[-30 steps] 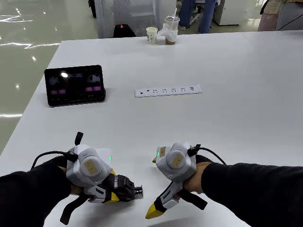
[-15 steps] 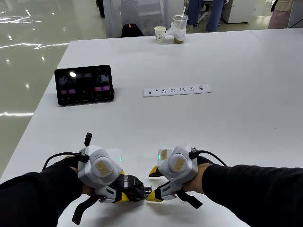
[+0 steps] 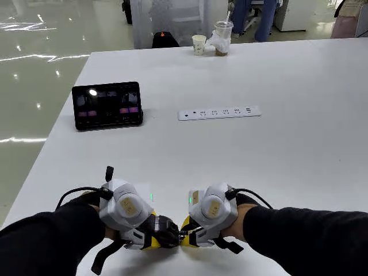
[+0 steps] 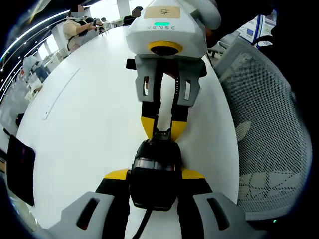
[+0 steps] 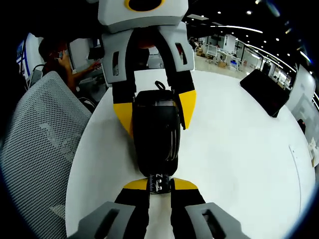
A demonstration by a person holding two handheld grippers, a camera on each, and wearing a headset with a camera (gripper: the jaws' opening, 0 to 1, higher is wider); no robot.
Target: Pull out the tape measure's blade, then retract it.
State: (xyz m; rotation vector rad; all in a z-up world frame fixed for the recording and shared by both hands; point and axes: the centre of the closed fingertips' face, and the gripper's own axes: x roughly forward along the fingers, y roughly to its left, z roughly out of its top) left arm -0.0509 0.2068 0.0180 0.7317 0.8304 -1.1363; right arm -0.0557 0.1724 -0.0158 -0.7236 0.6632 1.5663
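Close to the bench's near edge, the left gripper has its fingers closed on the black tape measure. The right gripper faces it tip to tip, its fingers pinching the blade end, which is only a little way out. Farther off lie a dark tablet and a white power strip. Cups stand at the far edge.

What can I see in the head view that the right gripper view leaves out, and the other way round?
Head view: the person's dark sleeves and the cups at the table's far edge. Right gripper view: the blade, with printed marks, pinched in the right tongs, and a mesh chair beside the table. Both: the black tape measure held in the left tongs, the white table and the dark tablet.
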